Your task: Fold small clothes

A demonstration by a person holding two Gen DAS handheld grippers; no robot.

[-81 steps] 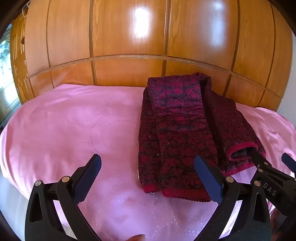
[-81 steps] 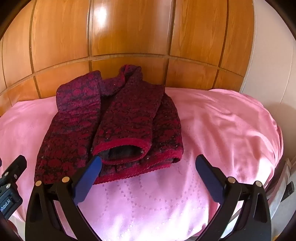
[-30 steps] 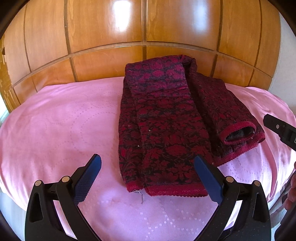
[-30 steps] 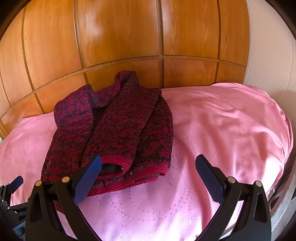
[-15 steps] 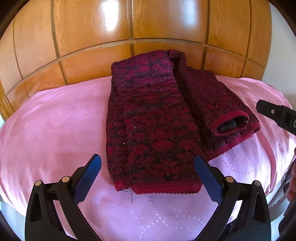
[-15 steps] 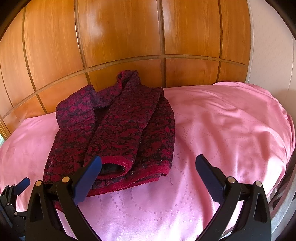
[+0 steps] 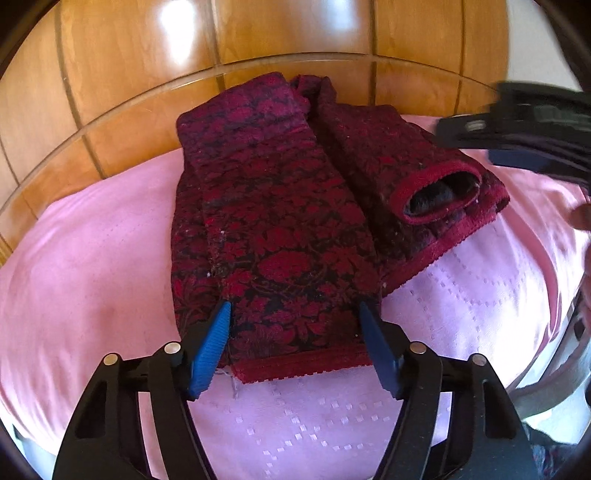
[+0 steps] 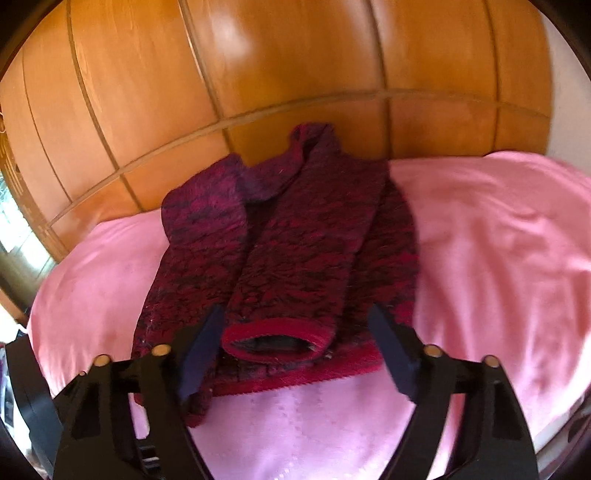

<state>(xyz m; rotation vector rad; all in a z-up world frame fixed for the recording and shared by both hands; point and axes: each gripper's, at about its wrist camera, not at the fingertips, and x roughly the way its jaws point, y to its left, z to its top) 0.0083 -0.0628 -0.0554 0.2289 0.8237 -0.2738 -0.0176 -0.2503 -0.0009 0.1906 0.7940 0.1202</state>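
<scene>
Both grippers have moved in over the sweater's (image 7: 280, 229) near hem, jaws just narrowing, gripping nothing: left gripper (image 7: 295, 314), right gripper (image 8: 295, 321). It lies mid pink bedspread (image 7: 92, 266), touching the wooden headboard (image 7: 147, 55).

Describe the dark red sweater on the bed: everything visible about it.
The sweater is a thick knit, dark red with a black floral pattern and plain red ribbed edging at hem and cuff. It lies flat on the pink bedspread, collar toward the wooden headboard, both sleeves folded lengthwise over the body. One cuff gapes open, showing a dark inside. The left gripper straddles the hem end of the near sleeve and the right gripper straddles the open cuff; whether the pads touch fabric is unclear.
</scene>
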